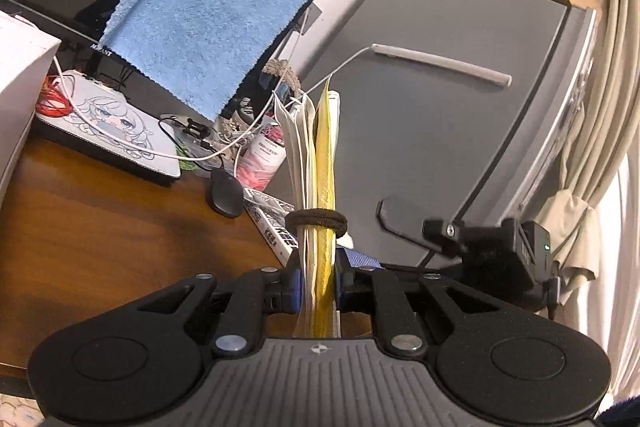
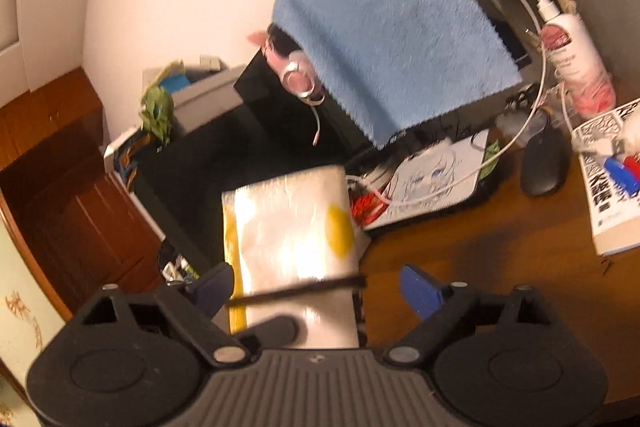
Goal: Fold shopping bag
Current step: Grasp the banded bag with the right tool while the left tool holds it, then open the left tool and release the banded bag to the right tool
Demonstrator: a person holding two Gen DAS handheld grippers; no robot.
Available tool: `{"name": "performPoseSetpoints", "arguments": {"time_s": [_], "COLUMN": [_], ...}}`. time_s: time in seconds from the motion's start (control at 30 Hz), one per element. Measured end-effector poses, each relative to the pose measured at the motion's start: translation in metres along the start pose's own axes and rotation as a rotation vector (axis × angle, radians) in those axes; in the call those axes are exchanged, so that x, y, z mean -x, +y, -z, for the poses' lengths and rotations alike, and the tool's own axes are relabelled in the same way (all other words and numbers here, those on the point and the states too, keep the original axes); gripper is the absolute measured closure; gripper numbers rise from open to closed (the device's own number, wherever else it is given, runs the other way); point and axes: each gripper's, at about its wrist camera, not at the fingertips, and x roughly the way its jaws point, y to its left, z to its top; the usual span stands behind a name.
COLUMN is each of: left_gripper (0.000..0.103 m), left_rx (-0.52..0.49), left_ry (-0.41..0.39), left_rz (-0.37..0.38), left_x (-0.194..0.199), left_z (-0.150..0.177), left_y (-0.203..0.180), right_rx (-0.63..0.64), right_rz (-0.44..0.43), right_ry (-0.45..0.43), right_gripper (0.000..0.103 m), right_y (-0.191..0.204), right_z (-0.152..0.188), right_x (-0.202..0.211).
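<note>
The folded shopping bag [image 1: 320, 155], white and yellow plastic, stands edge-on between my left gripper's [image 1: 318, 287] blue pads, which are shut on its lower end. A brown elastic band [image 1: 318, 219] wraps the bundle just above the pads. In the right wrist view the bag [image 2: 296, 227] shows its flat face, white with a yellow dot, and the dark band [image 2: 304, 287] crosses it. My right gripper [image 2: 316, 291] is open, its blue fingers [image 2: 420, 291] spread wide on either side of the bag. This view is blurred, so contact with the band cannot be told.
A wooden desk [image 1: 100, 227] lies below, holding a black mouse [image 1: 226, 193], a book [image 2: 608, 195], a pink pump bottle [image 2: 576, 59] and cables. A blue towel [image 1: 208, 11] hangs over a black monitor. A grey fridge [image 1: 440, 131] and curtains [image 1: 608, 107] stand at the right.
</note>
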Motion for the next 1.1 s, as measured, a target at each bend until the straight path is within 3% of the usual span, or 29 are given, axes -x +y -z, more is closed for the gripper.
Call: {"name": "performPoseSetpoints", "arguments": {"time_s": [0.2,0.53,0.6,0.77,0.83,0.93,1.1], "left_gripper": [0.088,0.087,0.079,0.041,0.037,0.019,0.012], "left_rx": [-0.163,-0.211,-0.203,-0.205,-0.217,-0.219,-0.141], "left_ry": [-0.025,-0.033,-0.039,-0.069,-0.082,-0.075,-0.019], "left_rz": [-0.126,-0.182,-0.187,-0.179,-0.171,-0.156,-0.144], "left_x": [-0.005,-0.011,-0.012,-0.008,-0.005,-0.002,-0.002], "left_z": [0.007,0.015,0.014,0.012,0.011,0.010,0.005], "left_y": [-0.021,-0.023,-0.023,-0.026,-0.029,-0.032,-0.030], "right_rx": [0.064,0.105,0.128,0.137,0.137,0.160,0.305], "right_rz": [0.046,0.121,0.134,0.150,0.162,0.196,0.317], "right_ry": [0.066,0.124,0.121,0.117,0.111,0.119,0.201], "right_gripper": [0.012,0.011,0.012,0.017,0.017,0.017,0.017], "right_y": [0.019,0.027,0.029,0.031,0.030,0.026,0.027], "right_z": [0.000,0.003,0.002,-0.005,-0.009,-0.020,-0.047], "right_x": [-0.020,-0.044,-0.045,-0.047,-0.046,-0.047,-0.053]}}
